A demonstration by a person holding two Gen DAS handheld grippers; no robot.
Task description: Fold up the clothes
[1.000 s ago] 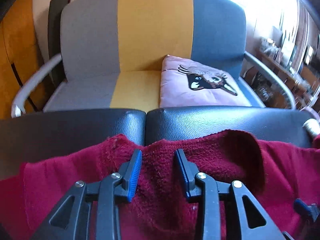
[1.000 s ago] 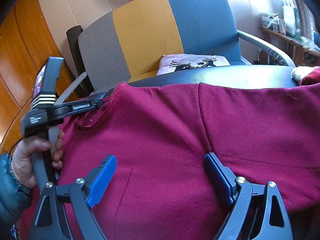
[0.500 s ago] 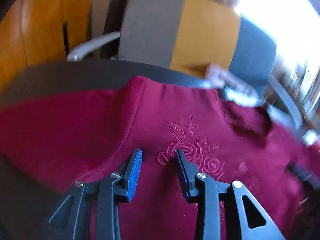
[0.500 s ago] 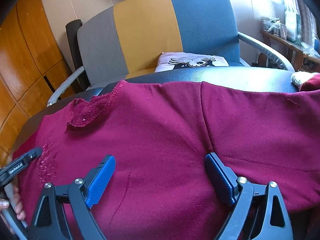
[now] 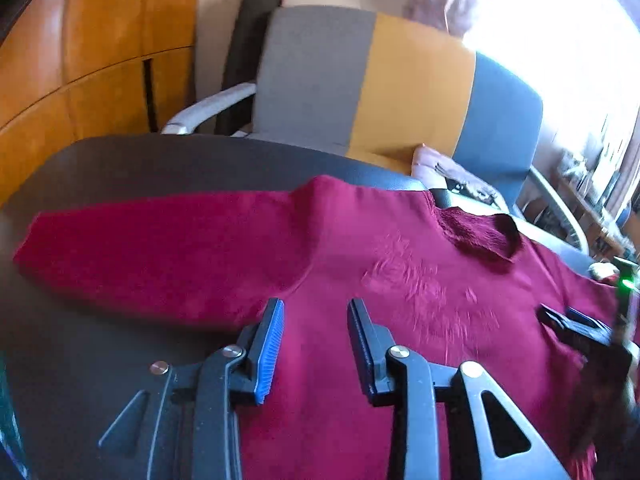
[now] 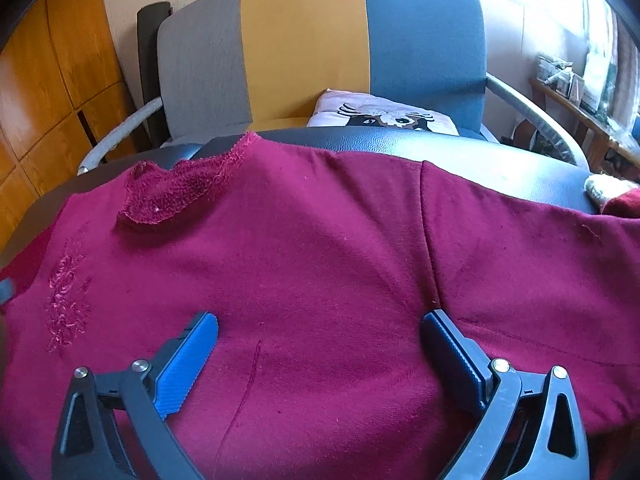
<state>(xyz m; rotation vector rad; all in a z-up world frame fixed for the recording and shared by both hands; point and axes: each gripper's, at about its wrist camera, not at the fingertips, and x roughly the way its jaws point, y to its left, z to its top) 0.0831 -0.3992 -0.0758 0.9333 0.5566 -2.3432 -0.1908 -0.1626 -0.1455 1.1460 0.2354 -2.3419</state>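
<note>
While the maroon sweater (image 5: 360, 264) lies spread face up across the black padded surface (image 5: 168, 160), the left gripper (image 5: 316, 324) has swung away from the collar (image 5: 480, 232), where it hovered a second ago, and now hangs over the armpit on the left-sleeve side — jaws partly spread, nothing between the pads, no cloth pinched. The left-wrist view has shifted with it: the left sleeve (image 5: 152, 248) now shows stretched out flat, which it did not before.

The right gripper (image 6: 320, 344) has barely moved. Its jaws are opening, now spread wide, poised over the chest near the right-sleeve seam (image 6: 430, 248), with flat cloth below them but none caught.

My reading is that smoothing is done and no fold has begun; both tools look placed to take a sleeve or a side for the first fold inward.

Counted: one sweater with one collar and two sleeves — the right sleeve (image 6: 540, 248) running off toward a cuff at the picture's edge; one embroidered rose patch (image 6: 66, 300) on the chest; two grippers, neither holding anything; one striped armchair (image 6: 320, 40) behind, bearing one pink cushion (image 6: 380, 114).
</note>
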